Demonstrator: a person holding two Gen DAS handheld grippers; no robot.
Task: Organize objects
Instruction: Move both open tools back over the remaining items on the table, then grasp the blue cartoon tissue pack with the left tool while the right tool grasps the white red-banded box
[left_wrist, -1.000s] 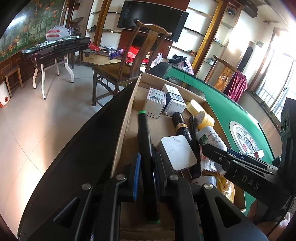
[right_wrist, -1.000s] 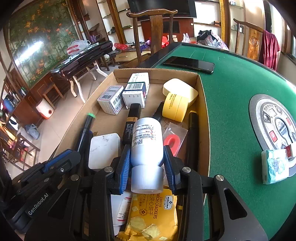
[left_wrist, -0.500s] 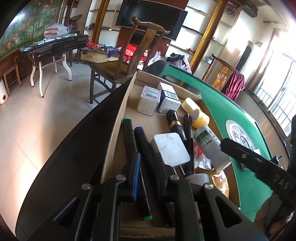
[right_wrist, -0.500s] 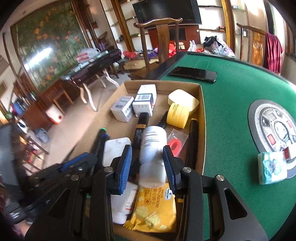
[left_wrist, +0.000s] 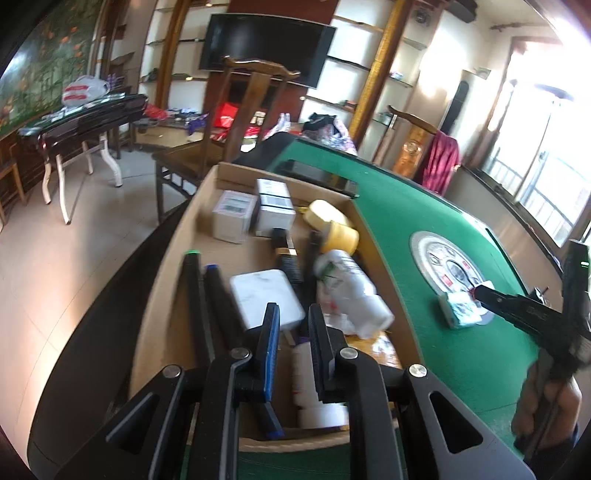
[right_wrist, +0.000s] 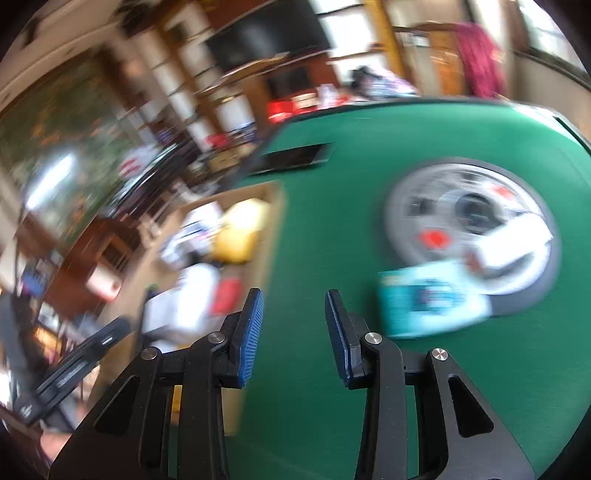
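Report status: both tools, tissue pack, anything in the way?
Left tool shut, empty, over the box. Right tool open, empty, over the felt. Tissue pack on felt by centre disc, untouched. Nothing seen between; right view blurred.

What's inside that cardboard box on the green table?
The cardboard box holds two dark markers, a flat white block, a white bottle, two small cartons and yellow containers. Whatever lies beneath them is covered.

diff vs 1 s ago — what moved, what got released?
Right gripper let go of the white bottle, now lying in the cardboard box, and swung right over the green felt toward the tissue pack, jaws apart and empty. Left gripper dropped its marker beside the green-capped one and drew back. Other box items unchanged.
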